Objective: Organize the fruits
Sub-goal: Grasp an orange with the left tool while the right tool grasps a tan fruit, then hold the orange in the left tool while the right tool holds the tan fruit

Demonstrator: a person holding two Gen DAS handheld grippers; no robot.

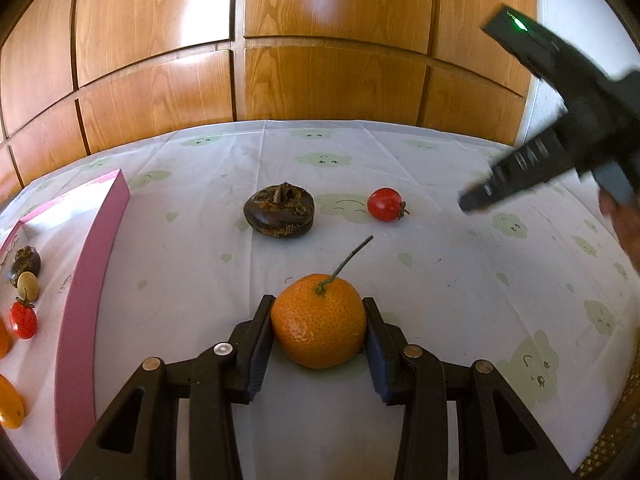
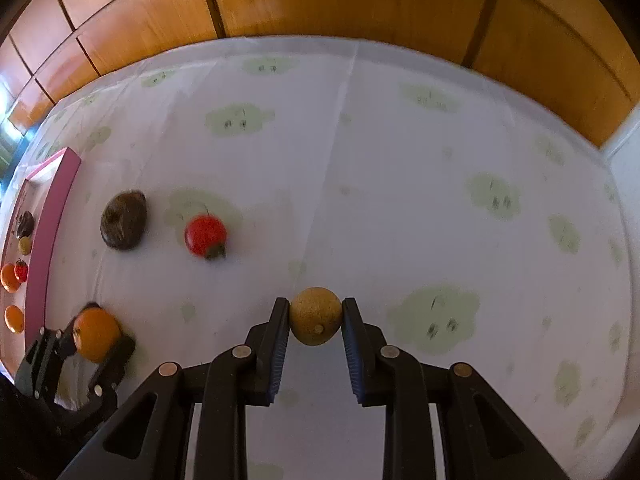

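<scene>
- Table (image 1: 440, 184): covered with a white cloth printed with pale green cloud faces; wood-panelled wall behind it.
- Pink shallow cardboard box (image 1: 86, 300): open top, at the left side of the table. Contents visible in the left wrist view: one dark brown water chestnut (image 1: 25, 265), one small tan round fruit (image 1: 28, 286) just in front of it, one small red tomato (image 1: 23, 320), and two orange fruits (image 1: 10, 402) cut off by the frame edge.
- Left claw (image 1: 319, 326): both pads touch the sides of an orange mandarin with a thin green stem (image 1: 319, 320), which rests on the cloth just right of the box. Claw clenched on the mandarin.
- Right claw (image 2: 315, 320): clenched on a tan, rough-skinned round fruit (image 2: 315, 316), held between the blue pads above the cloth, well right of the box.
- Large dark brown water chestnut (image 1: 279, 210): loose on the cloth, beyond the mandarin.
- Small red cherry tomato (image 1: 385, 205): loose on the cloth, near the right of the chestnut, not touching it.
</scene>
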